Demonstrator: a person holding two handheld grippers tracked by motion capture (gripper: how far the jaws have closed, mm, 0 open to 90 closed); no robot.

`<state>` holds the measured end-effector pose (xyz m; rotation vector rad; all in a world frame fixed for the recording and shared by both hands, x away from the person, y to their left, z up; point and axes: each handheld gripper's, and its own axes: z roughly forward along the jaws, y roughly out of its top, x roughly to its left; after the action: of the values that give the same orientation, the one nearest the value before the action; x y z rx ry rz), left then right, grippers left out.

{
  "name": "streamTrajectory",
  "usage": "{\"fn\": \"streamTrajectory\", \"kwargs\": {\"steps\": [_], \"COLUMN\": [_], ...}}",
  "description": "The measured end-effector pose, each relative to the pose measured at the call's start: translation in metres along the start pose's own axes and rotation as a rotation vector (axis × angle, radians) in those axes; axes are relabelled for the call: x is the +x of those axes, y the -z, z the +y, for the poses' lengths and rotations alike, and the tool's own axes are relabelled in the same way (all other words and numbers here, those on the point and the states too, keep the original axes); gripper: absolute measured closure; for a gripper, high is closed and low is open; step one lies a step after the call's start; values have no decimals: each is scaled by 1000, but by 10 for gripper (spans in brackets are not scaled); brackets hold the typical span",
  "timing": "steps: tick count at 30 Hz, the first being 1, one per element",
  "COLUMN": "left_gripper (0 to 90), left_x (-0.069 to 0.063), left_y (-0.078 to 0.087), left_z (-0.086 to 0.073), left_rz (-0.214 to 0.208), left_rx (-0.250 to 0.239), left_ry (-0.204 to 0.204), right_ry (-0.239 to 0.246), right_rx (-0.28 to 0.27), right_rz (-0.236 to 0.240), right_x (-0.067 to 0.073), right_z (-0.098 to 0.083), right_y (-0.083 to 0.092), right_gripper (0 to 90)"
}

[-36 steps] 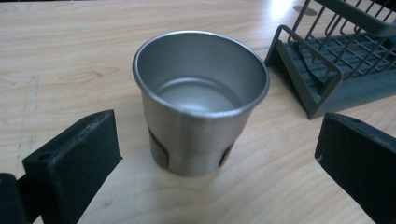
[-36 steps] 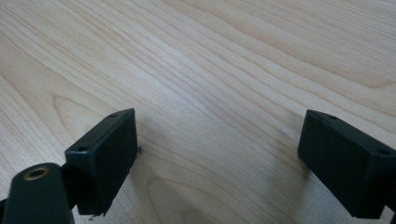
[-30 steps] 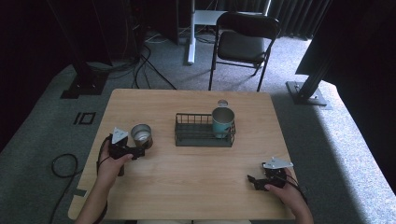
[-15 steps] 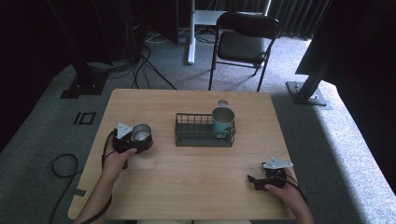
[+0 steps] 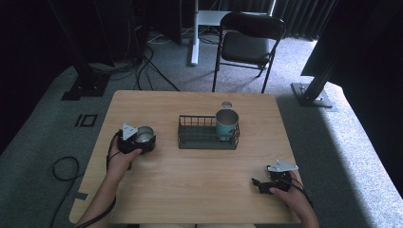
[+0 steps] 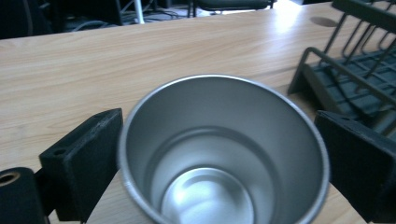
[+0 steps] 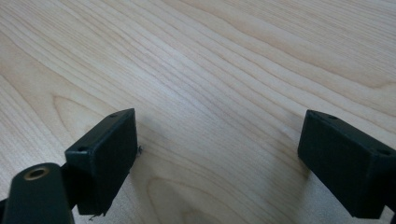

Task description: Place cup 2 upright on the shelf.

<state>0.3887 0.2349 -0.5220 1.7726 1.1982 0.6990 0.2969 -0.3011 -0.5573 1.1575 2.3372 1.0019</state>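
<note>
The left gripper (image 5: 142, 140), at the left of the high view, has crept a little to the right, toward the steel cup (image 5: 145, 134). A second ago the cup stood just past its tips. Half a second ago the gripper had slid up around it. Now the cup sits between the jaws. The jaws have just been closing, and in the left gripper view the cup (image 6: 223, 154) sits tight between the two black pads (image 6: 88, 156), one against each side of its wall.
</note>
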Motion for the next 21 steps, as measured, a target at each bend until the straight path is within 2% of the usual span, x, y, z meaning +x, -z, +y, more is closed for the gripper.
{"fn": "streamTrajectory", "kwargs": {"steps": [2,3,6,9,12,15,21], "left_gripper": [105,134,137,138,139,139,139], "left_x": [-2,-2,-2,0,0,0,-3], "left_y": [-1,-1,-1,1,3,6,14], "left_z": [0,0,1,3,4,8,19], "left_rz": [24,19,12,-6,4,-9,-16], "left_rx": [4,2,11,18,14,14,-24], "left_ry": [-16,-8,-9,24,19,34,27], "right_ry": [-1,0,-1,-1,-1,-1,-1], "right_rx": [0,0,0,0,0,0,1], "right_rz": [0,0,0,0,0,0,0], "right_x": [0,0,0,0,0,0,0], "right_z": [0,0,0,0,0,0,0], "right_y": [0,0,0,0,0,0,0], "right_gripper": [116,116,116,116,116,116,116]}}
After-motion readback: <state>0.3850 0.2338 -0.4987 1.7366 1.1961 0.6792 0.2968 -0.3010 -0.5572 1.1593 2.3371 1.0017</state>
